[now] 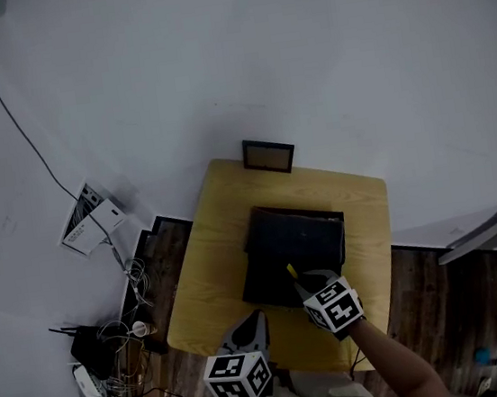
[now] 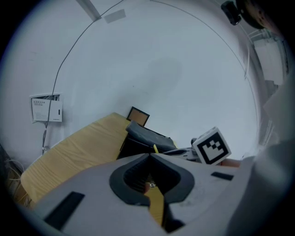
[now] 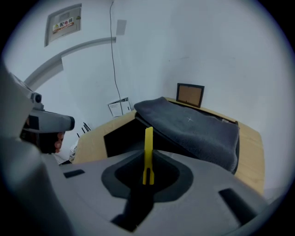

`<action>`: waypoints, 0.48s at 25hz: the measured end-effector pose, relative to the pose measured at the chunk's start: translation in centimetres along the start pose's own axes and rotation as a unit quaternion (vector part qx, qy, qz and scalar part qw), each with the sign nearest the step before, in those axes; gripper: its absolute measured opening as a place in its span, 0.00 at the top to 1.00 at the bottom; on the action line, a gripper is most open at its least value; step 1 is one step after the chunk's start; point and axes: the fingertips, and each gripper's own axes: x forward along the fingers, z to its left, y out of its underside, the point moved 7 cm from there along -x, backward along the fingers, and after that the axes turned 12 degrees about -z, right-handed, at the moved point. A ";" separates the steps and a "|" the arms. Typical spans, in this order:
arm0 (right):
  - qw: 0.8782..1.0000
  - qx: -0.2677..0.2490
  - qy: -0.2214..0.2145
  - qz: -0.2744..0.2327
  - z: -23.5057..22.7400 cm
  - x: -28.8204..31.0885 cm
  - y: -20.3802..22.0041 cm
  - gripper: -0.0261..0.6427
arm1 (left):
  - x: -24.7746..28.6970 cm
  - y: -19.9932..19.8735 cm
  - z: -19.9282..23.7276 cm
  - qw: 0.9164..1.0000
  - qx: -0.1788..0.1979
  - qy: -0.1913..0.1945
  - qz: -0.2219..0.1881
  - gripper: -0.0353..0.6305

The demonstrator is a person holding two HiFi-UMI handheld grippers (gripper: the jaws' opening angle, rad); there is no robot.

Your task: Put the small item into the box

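Your right gripper (image 3: 148, 156) is clamped on the thin yellow stick (image 3: 148, 138), up over the black box (image 1: 276, 235); your left gripper (image 2: 150, 156) has its jaws together, nothing in them.

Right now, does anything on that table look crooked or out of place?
Only the grey cover: it sits tilted across the black box, leaving one side open. Otherwise nothing looks spilled or broken.

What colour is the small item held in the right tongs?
The small item is yellow; it shows best in the right gripper view.
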 end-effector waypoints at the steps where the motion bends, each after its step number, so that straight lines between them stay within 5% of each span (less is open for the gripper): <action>1: 1.000 -0.003 -0.002 0.010 -0.1 0.5 0.2 0.89 | 0.2 0.0 0.0 1.000 0.001 0.000 0.001 0.94; 12: 0.995 -0.020 -0.020 0.093 -0.4 5.1 2.5 0.89 | 1.4 0.3 0.3 1.000 -0.006 -0.003 0.008 0.94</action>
